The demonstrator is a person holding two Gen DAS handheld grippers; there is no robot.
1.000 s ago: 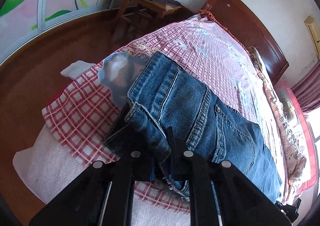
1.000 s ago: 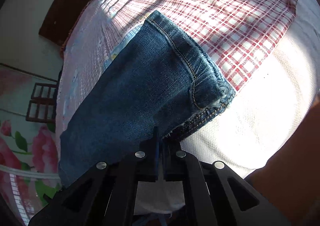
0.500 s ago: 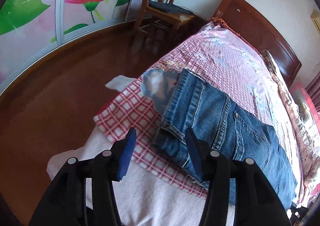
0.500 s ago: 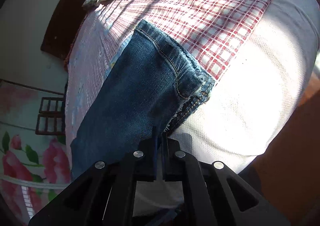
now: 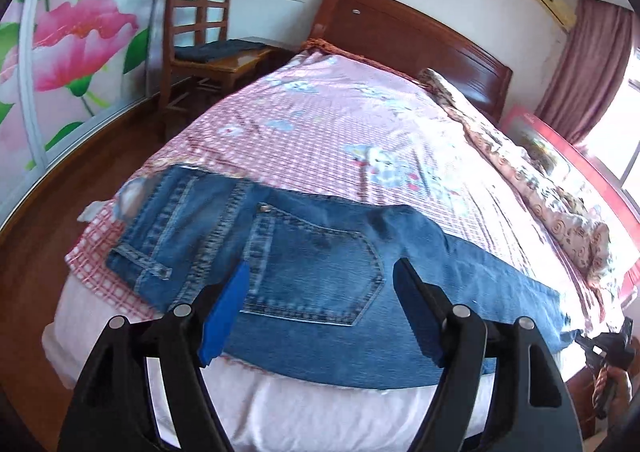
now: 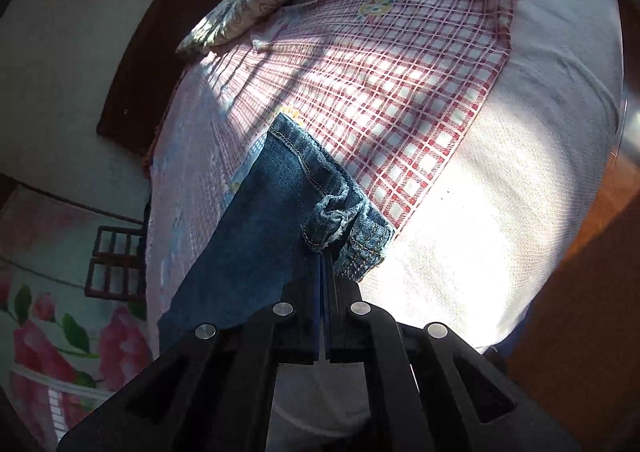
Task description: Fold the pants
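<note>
The left tongs have just opened wide and let go of the jeans, which lie flat on the bed. The right tongs pinch the leg hem, ready to fold.

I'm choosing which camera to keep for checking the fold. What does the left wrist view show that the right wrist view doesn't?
Only the left wrist view shows the waist and back pocket of the jeans, the left claw open above them with its jaws just widened and nothing between them, the chair and the curtain.

Only the right wrist view shows the bunched hem of the leg, pinched in the shut right claw.

Both show the jeans lying on the checked bedsheet, and the flowered wall.
</note>
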